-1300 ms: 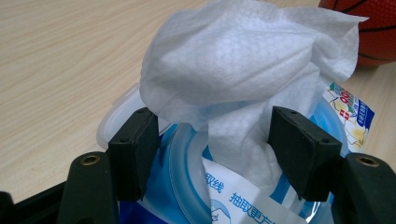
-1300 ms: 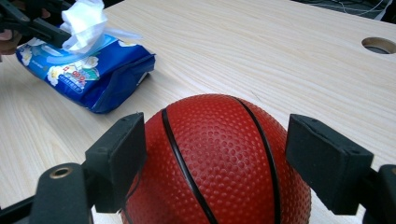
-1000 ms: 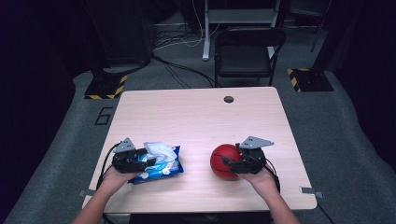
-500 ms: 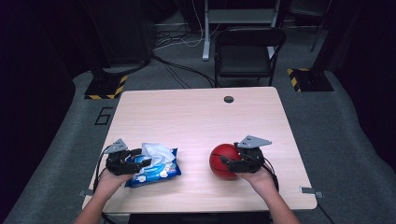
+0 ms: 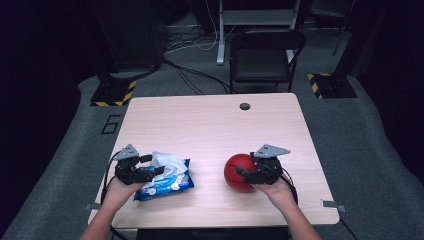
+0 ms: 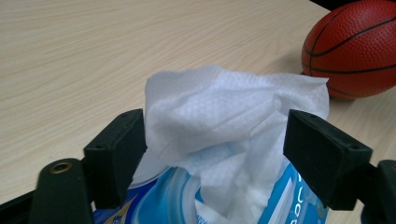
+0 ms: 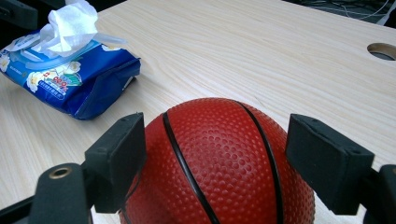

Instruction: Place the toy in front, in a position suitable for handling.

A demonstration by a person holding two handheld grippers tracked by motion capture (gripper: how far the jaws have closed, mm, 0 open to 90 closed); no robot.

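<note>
My desk [image 5: 210,125] is pale wood-grain laminate, matt and smooth. The ball [image 7: 219,163] looks like pebbled red rubber. The wipe [image 6: 224,116] is soft embossed cloth, its pack [image 7: 74,79] glossy blue plastic film.

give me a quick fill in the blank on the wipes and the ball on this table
1. The ball between the right tongs is coloured ____.
2. A white wipe sticks up out of a ____ pack.
3. The left tongs have just been opening and stand either side of the ____.
4. The pack and the ball both lie on a wooden ____.

Missing words: red; blue; wipe; table
</note>
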